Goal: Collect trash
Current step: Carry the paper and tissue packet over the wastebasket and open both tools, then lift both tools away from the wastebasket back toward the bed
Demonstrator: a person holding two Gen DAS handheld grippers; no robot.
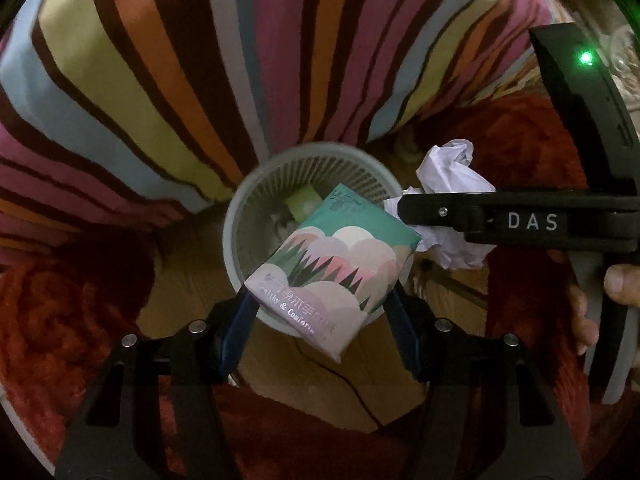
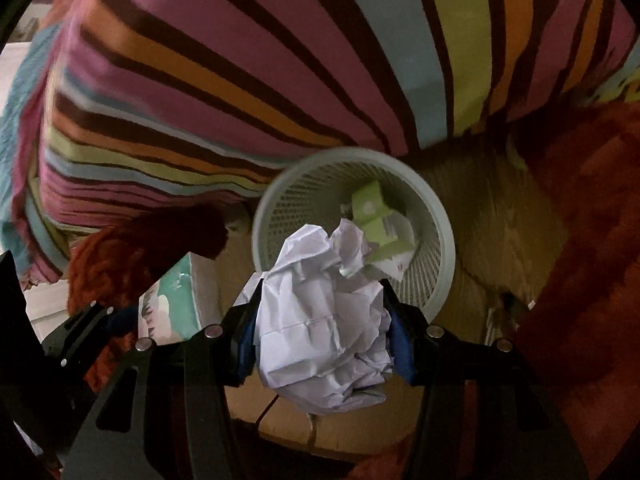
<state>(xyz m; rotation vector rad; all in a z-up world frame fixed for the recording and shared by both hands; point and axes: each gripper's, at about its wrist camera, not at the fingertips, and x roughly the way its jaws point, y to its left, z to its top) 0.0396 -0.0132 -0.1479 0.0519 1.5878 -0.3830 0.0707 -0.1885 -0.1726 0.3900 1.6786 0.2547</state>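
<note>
Tissue pack (image 1: 334, 276), teal with tree print, pinched between left gripper (image 1: 320, 300) fingers (image 1: 242, 320), held over mesh wastebasket (image 1: 240, 208) on wooden floor (image 1: 280, 380). Crumpled white paper (image 2: 324, 312) clamped by right gripper (image 2: 320, 320) fingers (image 2: 400, 344), above basket rim. Green carton (image 2: 372, 216) inside basket. Striped bedding (image 1: 160, 80) behind; red rug (image 1: 60, 320) at sides.

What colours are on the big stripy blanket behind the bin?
The blanket has pink, orange, yellow-green, light blue and dark brown stripes, clearest in the left wrist view.
</note>
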